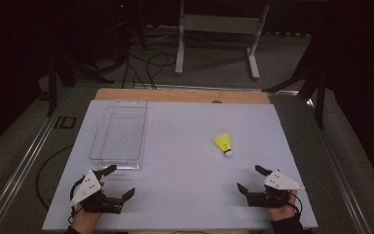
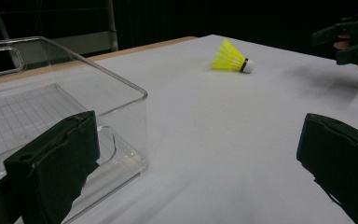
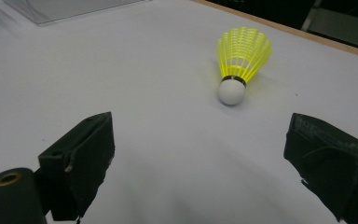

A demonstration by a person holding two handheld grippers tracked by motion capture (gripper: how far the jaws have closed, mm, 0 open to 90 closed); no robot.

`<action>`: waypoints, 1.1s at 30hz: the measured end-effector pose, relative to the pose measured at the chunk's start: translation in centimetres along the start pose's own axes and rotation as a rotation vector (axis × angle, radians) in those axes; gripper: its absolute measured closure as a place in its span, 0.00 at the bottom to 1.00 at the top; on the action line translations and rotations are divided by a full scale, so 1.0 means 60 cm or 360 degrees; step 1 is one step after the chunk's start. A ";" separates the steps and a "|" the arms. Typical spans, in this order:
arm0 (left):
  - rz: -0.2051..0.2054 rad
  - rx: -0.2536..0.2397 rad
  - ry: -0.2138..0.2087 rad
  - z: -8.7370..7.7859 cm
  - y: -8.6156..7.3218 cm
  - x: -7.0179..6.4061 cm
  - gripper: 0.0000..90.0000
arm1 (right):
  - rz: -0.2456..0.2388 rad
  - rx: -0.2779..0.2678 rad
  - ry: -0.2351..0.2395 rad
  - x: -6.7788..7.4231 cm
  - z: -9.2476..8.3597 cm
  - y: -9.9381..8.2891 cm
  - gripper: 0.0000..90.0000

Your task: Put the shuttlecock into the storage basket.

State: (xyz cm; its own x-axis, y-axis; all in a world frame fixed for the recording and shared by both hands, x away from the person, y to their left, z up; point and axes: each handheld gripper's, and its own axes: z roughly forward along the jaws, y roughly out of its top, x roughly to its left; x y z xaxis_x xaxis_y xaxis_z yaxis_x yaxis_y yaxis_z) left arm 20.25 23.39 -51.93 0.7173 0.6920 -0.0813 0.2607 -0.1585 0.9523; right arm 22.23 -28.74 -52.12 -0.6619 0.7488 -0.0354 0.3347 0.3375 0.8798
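Right of the white table's [image 1: 175,170] centre lies a yellow plastic shuttlecock [image 1: 223,143] on its side, white cork tip pointing toward the near edge, nearest the empty, wide-open right gripper [image 1: 250,180], with the left gripper [image 1: 121,181] equally agape beside a clear plastic bin [image 1: 119,131].

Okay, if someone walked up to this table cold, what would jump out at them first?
The bright yellow shuttlecock lying on its side right of centre on the white table, white cork tip toward the person. Next, the empty clear plastic bin at the far left. At the near edge, the left claw and right claw both sit open, holding nothing.
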 end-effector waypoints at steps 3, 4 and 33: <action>0.0001 -0.0005 -0.0002 0.000 0.000 0.000 0.00 | 0.0006 0.0029 0.0021 0.004 0.000 0.002 0.10; 0.0001 -0.0005 -0.0004 0.000 0.000 0.000 0.00 | 0.0011 0.0036 0.0033 0.004 0.000 0.003 0.10; 0.0014 0.0006 -0.0030 0.001 -0.001 -0.002 0.00 | -0.0029 0.0117 0.0072 0.018 -0.005 0.026 0.09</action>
State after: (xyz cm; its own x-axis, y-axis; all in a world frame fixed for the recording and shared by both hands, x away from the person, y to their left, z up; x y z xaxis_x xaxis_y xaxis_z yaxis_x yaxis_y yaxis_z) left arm 20.16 23.26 -51.96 0.7317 0.6771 -0.0787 0.2568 -0.1670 0.9519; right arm 21.86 -27.59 -50.67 -0.6973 0.7162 -0.0283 0.3695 0.3930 0.8421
